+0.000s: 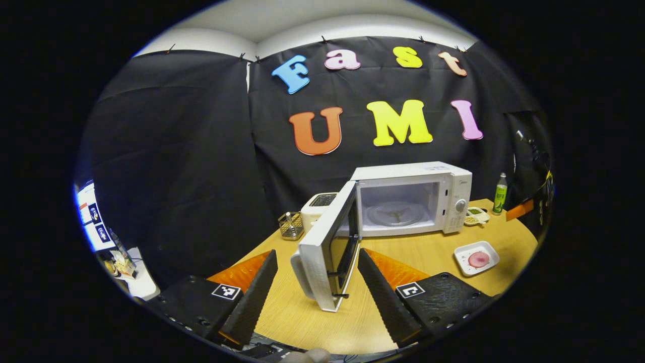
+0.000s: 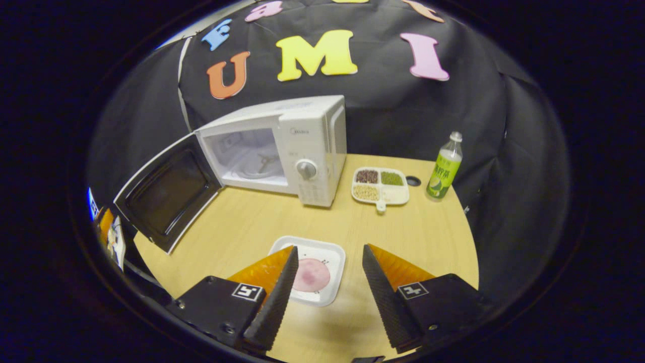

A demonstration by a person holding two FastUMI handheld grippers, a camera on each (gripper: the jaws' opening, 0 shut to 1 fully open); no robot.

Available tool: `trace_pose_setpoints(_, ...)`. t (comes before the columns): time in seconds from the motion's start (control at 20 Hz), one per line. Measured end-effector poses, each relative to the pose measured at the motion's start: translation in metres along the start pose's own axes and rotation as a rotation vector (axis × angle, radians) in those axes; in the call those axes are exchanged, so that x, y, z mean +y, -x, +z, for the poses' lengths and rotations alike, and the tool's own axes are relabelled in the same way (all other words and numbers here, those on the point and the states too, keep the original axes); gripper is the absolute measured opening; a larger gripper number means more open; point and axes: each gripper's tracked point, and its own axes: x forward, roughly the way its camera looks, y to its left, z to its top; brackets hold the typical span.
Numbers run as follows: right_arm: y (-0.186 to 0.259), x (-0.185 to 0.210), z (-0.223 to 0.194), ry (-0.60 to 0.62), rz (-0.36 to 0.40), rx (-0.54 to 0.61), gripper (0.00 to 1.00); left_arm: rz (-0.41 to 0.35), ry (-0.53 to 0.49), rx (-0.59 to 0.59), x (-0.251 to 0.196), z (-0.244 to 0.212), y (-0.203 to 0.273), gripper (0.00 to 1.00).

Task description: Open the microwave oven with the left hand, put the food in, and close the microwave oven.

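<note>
In the left gripper view, the left gripper [image 1: 317, 282] has its fingers spread wide and grasps nothing. The free edge of the microwave door [image 1: 326, 252] stands between the two fingers; whether either finger touches it cannot be told. The door is swung well open, a white slab with a dark window and a curved white handle on its outer face. Behind it the microwave [image 1: 410, 199], a white box with a round knob on its panel, shows its pale chamber with a glass turntable inside.

In the right gripper view, the right gripper [image 2: 327, 285] also has its fingers wide apart and empty. They hover over a square white tray [image 2: 330, 287] with rounded corners that lies on the smooth light wooden table [image 2: 242, 227], in front of the microwave. The food [image 2: 311, 275], a flat round pink piece, lies in the middle of the tray, partly behind the left finger.

Beside the microwave stands a white divided dish [image 2: 380, 186] of beans and grains, and near it a green plastic bottle [image 2: 444, 166]. The left gripper view also shows a white toaster [image 1: 318, 205] and a small wire basket [image 1: 291, 225].
</note>
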Motion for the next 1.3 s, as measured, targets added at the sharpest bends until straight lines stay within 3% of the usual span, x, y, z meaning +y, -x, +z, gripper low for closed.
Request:
trace_pose_setpoints(0.15,-0.031,-0.006,-0.035,-0.099,0.033,0.134,0.76,-0.036,-0.009,-0.030,-0.025,0.029,0.008,0.96)
trace_pose_setpoints(0.2,-0.041,-0.007,-0.044,-0.139,0.046,0.172,0.61,-0.049,-0.009,-0.037,-0.033,0.036,0.010,0.96)
trace_pose_setpoints(0.25,-0.051,-0.009,-0.053,-0.172,0.050,0.207,0.69,-0.066,-0.011,-0.046,-0.042,0.043,0.012,0.96)
trace_pose_setpoints(0.3,-0.058,-0.012,-0.057,-0.196,0.049,0.233,0.59,-0.081,-0.019,-0.054,-0.049,0.048,0.013,0.96)
trace_pose_setpoints(0.35,-0.067,-0.013,-0.061,-0.209,0.051,0.249,0.43,-0.086,-0.023,-0.055,-0.052,0.050,0.012,0.96)
trace_pose_setpoints(0.4,-0.073,-0.017,-0.066,-0.209,0.049,0.275,0.37,-0.096,-0.021,-0.046,-0.056,0.049,0.012,0.96)
trace_pose_setpoints(0.55,-0.086,-0.014,-0.077,-0.224,0.077,0.361,0.29,-0.096,-0.019,-0.033,-0.061,0.046,0.009,0.96)
trace_pose_setpoints(0.75,-0.091,-0.018,-0.085,-0.196,0.042,0.459,0.12,-0.100,-0.019,-0.008,-0.060,0.037,0.007,0.96)
trace_pose_setpoints(0.8,-0.092,-0.019,-0.085,-0.188,0.028,0.480,0.20,-0.099,-0.014,-0.004,-0.059,0.037,0.007,0.96)
trace_pose_setpoints(0.85,-0.092,-0.021,-0.084,-0.179,0.020,0.514,0.20,-0.096,-0.006,-0.002,-0.057,0.035,0.006,0.96)
trace_pose_setpoints(0.9,-0.093,-0.022,-0.084,-0.174,0.001,0.546,0.12,-0.093,0.002,-0.002,-0.056,0.035,0.006,0.96)
trace_pose_setpoints(0.95,-0.098,-0.017,-0.084,-0.179,-0.022,0.568,0.17,-0.089,0.008,-0.004,-0.053,0.036,0.005,0.96)
trace_pose_setpoints(1.0,-0.102,-0.014,-0.083,-0.179,-0.029,0.589,0.08,-0.084,0.011,-0.008,-0.051,0.036,0.004,0.96)
trace_pose_setpoints(1.2,-0.101,-0.015,-0.083,-0.170,-0.022,0.638,0.06,-0.073,0.023,-0.017,-0.048,0.033,0.002,0.96)
trace_pose_setpoints(1.3,-0.102,-0.016,-0.082,-0.224,-0.006,0.652,0.05,-0.073,0.036,-0.016,-0.047,0.032,0.002,0.96)
